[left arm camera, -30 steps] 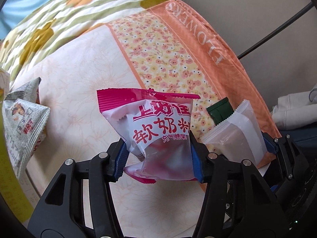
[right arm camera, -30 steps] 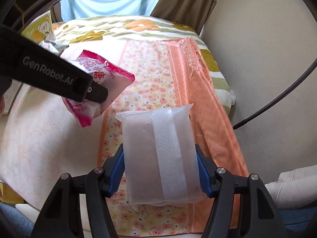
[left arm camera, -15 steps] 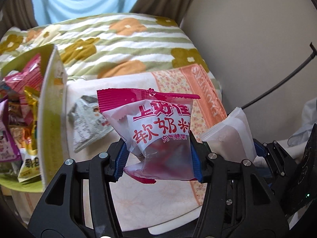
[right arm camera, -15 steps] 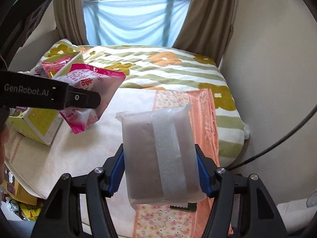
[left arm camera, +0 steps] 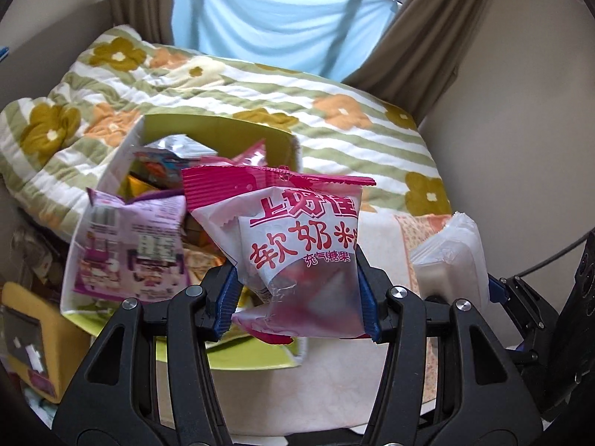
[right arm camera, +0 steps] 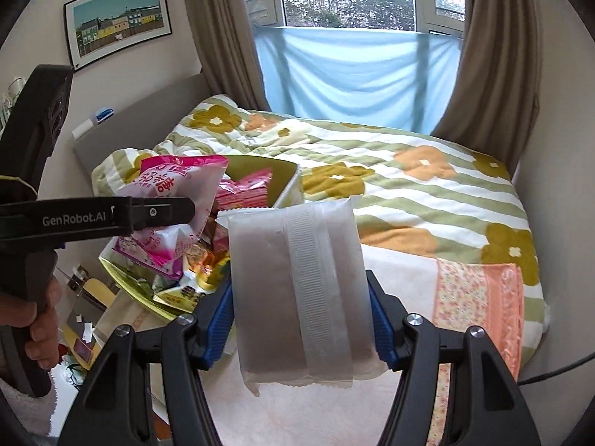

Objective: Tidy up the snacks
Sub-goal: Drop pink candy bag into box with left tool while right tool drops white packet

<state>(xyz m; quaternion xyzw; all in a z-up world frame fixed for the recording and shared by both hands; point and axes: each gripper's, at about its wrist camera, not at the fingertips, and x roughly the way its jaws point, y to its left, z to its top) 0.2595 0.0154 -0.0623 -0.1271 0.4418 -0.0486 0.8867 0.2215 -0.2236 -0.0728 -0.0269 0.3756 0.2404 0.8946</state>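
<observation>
Left hand-held gripper: clamped on a pink candy packet, held above the green snack box on the bed. Right hand-held gripper: clamped on a frosted white packet, beside the box.

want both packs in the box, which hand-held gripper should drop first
Left. The left hand-held gripper holds the pink candy pack right over the open yellow-green snack box; the right hand-held gripper with its translucent white pack sits beside the box.
</observation>
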